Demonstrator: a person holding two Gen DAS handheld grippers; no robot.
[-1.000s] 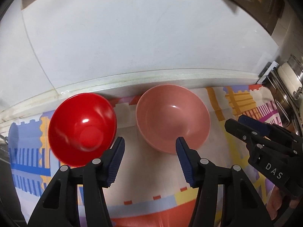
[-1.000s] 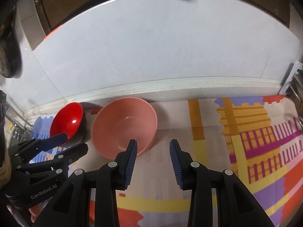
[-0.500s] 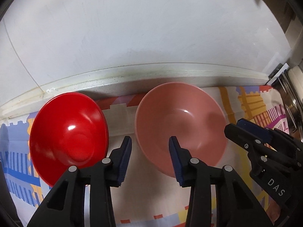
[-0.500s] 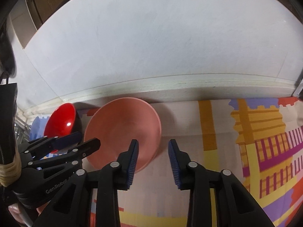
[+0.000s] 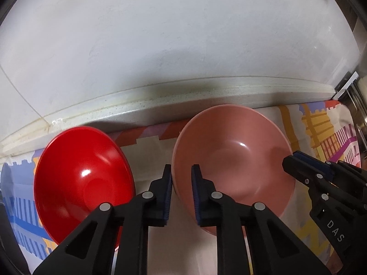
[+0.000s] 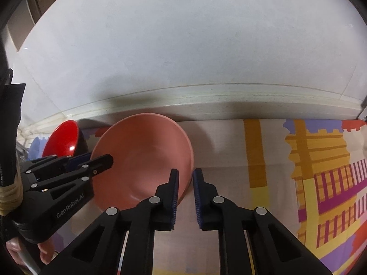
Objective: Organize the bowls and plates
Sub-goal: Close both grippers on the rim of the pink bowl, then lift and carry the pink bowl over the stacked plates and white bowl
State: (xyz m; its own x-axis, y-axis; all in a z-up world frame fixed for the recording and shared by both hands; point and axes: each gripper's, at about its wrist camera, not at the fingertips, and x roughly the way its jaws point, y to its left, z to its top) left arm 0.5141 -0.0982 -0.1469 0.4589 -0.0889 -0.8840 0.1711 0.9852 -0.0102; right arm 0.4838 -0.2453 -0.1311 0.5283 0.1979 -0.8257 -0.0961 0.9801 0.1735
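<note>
pink bowl (image 5: pixel 234 160) on the patterned mat (image 6: pixel 321 171) by the wall, left gripper (image 5: pixel 181 193) and right gripper (image 6: pixel 184 196) closing on opposite rims, contact hard to make out, red bowl (image 5: pixel 80 178) partly hidden

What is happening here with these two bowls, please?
A person holds a gripper in each hand, and both are working on the pink bowl. The left gripper straddles the bowl's left rim and the right gripper straddles its right rim; the jaws of both are closing on that rim. The red bowl sits untouched beside it. Both bowls stand on a colourful patterned cloth next to a white wall.
</note>
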